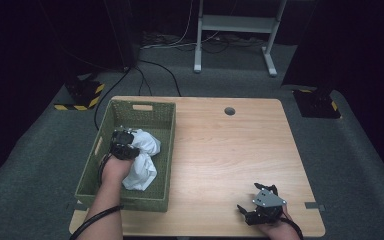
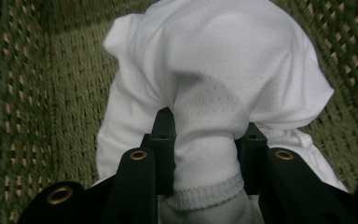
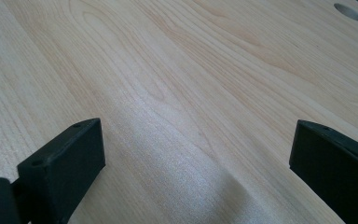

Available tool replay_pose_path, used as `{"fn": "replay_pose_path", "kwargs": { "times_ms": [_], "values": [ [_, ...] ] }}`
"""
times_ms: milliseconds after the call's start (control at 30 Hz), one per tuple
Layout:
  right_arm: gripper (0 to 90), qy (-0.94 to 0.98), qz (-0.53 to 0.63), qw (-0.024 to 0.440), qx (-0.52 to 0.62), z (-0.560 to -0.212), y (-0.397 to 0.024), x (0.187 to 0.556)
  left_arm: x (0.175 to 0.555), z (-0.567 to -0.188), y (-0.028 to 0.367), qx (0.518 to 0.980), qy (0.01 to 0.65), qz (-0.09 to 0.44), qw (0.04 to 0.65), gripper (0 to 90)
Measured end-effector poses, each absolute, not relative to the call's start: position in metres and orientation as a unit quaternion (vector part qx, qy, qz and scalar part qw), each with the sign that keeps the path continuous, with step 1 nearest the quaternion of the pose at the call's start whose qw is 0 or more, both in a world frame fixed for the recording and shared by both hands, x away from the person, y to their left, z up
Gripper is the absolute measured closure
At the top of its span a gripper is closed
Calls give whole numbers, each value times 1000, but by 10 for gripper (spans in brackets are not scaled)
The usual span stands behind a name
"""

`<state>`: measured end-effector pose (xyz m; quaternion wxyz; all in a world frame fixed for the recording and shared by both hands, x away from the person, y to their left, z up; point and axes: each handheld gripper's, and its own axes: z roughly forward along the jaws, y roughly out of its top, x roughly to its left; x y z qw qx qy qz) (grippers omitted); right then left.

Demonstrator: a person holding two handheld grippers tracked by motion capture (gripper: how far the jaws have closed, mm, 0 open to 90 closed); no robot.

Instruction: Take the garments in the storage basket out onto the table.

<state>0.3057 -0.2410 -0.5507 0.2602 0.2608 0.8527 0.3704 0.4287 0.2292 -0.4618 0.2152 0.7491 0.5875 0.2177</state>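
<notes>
White cloth (image 2: 214,84) is sitting bunched in the basket (image 1: 167,150), left gripper (image 2: 205,154) clamping its fold; right gripper (image 1: 262,202) is idling, jaws apart, on the bench (image 1: 230,150).

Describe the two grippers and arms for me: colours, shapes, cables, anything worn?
Both grippers are black with two blocky jaws. The left gripper shows brass-coloured rivets on its jaw arms, and a black cable trails along the bare forearm. The right gripper carries a grey three-cornered plate on top. No sleeves are visible.
</notes>
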Motion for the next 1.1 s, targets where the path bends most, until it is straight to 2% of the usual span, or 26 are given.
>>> {"fn": "replay_pose_path", "kwargs": {
  "times_ms": [300, 1100],
  "values": [
    [28, 852, 371, 262, 259, -551, -241, 306, 412, -435, 231, 727, 571, 251, 286, 677],
    [28, 853, 371, 263, 259, -551, -241, 305, 374, -405, 225, 688, 528, 305, 394, 676]
  ]
}}
